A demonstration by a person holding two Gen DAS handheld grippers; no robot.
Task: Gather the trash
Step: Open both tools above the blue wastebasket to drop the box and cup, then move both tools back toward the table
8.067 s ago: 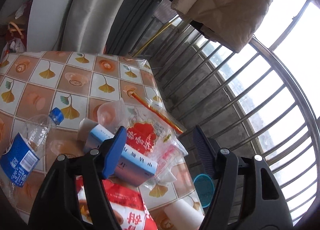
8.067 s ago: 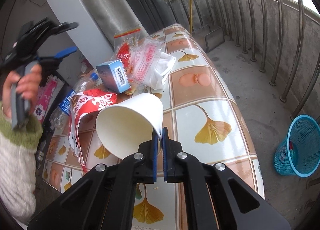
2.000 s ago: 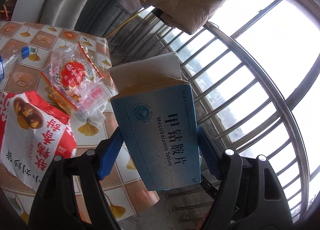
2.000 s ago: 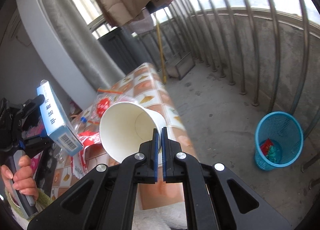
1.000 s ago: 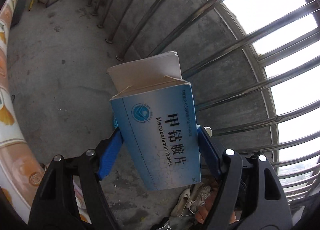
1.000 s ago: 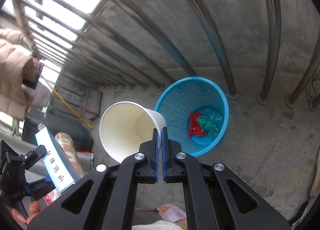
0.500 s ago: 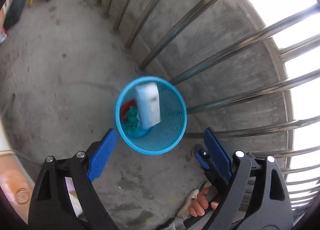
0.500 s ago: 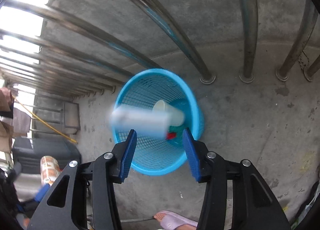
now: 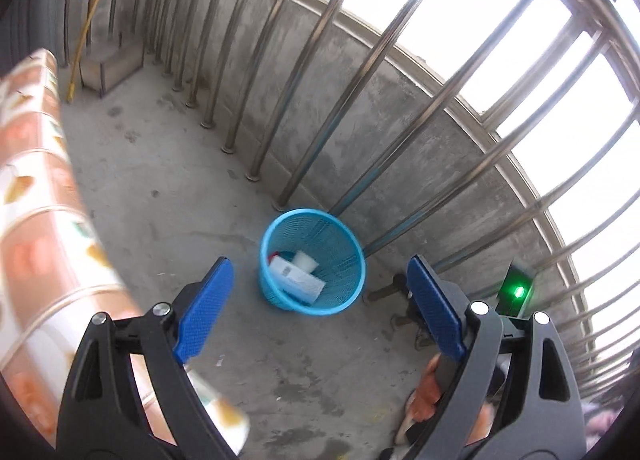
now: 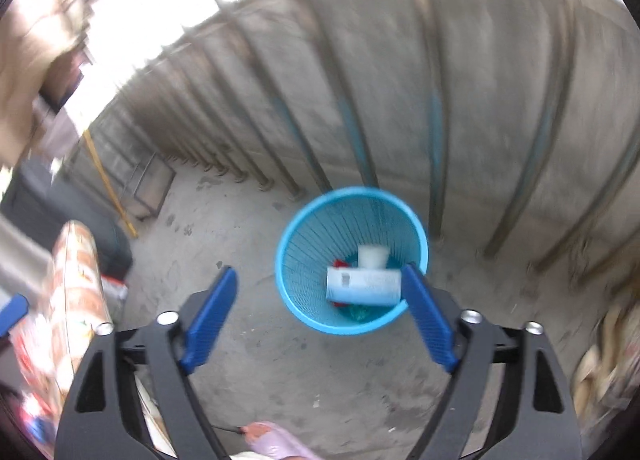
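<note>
Now the round blue mesh basket (image 10: pixel 290 260) on rough concrete holds the flat box (image 10: pixel 362 283) and white paper cup (image 10: pixel 372 256); the left gripper (image 9: pixel 318 310) gapes empty; the right gripper (image 10: pixel 318 310), jaws just opened wide, is empty too.

We see a bright blue mesh basket (image 9: pixel 352 260) on a grey, stained concrete floor (image 9: pixel 168 164), holding a white and pale-blue box (image 10: pixel 362 284) with a barcode, a white cup (image 10: pixel 372 256) and red and green scraps. Fingers (image 9: pixel 204 304) on both grippers have blue ribbed pads on black frames. The surface (image 9: pixel 28 196) shows orange and white tiles with yellow leaf motifs; we also get silver-grey rails (image 9: pixel 360 72).
</note>
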